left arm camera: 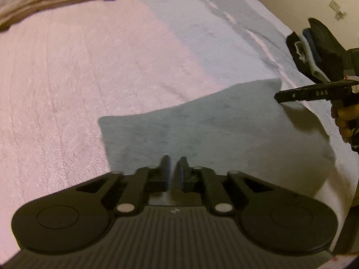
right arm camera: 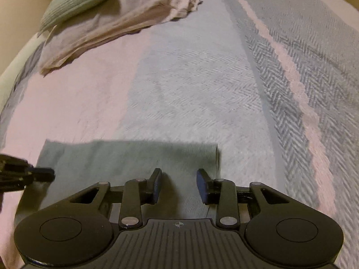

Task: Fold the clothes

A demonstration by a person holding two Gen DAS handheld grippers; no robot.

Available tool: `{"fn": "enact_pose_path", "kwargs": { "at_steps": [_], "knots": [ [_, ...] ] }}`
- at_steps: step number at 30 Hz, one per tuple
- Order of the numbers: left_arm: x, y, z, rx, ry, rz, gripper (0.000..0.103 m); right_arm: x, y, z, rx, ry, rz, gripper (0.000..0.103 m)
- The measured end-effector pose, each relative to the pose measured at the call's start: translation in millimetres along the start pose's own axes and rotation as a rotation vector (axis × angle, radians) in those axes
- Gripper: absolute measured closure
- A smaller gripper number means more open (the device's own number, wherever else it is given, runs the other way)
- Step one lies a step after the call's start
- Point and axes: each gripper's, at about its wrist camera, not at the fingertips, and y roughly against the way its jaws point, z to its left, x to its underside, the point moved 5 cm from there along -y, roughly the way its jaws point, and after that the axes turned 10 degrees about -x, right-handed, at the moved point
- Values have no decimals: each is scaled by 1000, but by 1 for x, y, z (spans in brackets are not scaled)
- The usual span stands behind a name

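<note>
— Left wrist view first?
— Lying across everything, pink and pale blue woven bedspread (left arm camera: pixel 89 78). Resting flat on it near the lens, folded grey-green knit cloth (left arm camera: pixel 202 130). Hovering just above the cloth's near edge, left gripper (left arm camera: pixel 174 168), jaws drawn nearly together, pinching nothing. Reaching in from the right, right gripper (left arm camera: pixel 309 94), gripped by a hand (left arm camera: pixel 345 118).
— And right wrist view?
— Stretching ahead, same bedspread, herringbone stripes showing. Sitting far left, heap of beige and mint garments (right arm camera: pixel 107 15). Hanging over the cloth's right half, right gripper, jaws parted narrowly, gripping nothing. Poking in at the left edge, left gripper.
</note>
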Motion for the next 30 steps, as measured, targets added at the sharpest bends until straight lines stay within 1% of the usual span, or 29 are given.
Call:
{"fn": "enact_pose_path", "kwargs": {
  "at_steps": [1, 3, 5, 7, 8, 11, 13, 14, 17, 19, 21, 23, 25, 27, 28, 29, 30],
  "knots": [
    [-1, -3, 6, 7, 17, 7, 99, -2, 0, 0, 4, 2, 4, 71],
    [-7, 1, 13, -7, 23, -7, 99, -6, 10, 14, 28, 42, -13, 71],
    [-15, 8, 22, -27, 48, -25, 98, -4, 24, 35, 12, 84, -44, 71],
    [-21, 10, 31, -41, 69, -33, 98, 4, 32, 61, -36, 109, -61, 69],
    [-23, 8, 35, -49, 66, -32, 98, 11, 30, 73, -68, 123, -52, 69],
    [-22, -8, 43, -56, 54, -21, 99, 34, 4, 98, -151, 172, 17, 68],
    [-19, -17, 45, -52, 43, -30, 99, 47, -14, 96, -122, 190, 43, 68],
    [-17, -19, 47, -51, 33, -32, 99, 50, -18, 92, -118, 180, 39, 68],
    [-18, -14, 48, -43, 29, -35, 99, 53, -5, 99, -103, 138, 7, 68],
    [-17, 5, 44, -54, 6, -49, 99, 61, 12, 119, -115, 149, -8, 68],
    [-9, 34, 36, -59, -19, -55, 96, 75, 24, 138, -131, 166, -8, 68],
    [5, 60, 20, -21, -34, -49, 96, 92, 30, 156, -151, 170, -5, 68],
    [29, 79, -2, 28, -60, -20, 96, 107, 26, 171, -163, 187, 4, 68],
    [56, 83, -22, 70, -87, 33, 94, 127, 14, 178, -159, 221, 31, 68],
    [71, 80, -28, 72, -108, 67, 92, 137, 9, 177, -150, 233, 53, 68],
    [87, 75, -32, 59, -127, 80, 92, 147, 8, 174, -144, 248, 67, 68],
    [97, 72, -32, 50, -129, 74, 92, 152, 8, 171, -136, 274, 73, 68]
  ]
}}
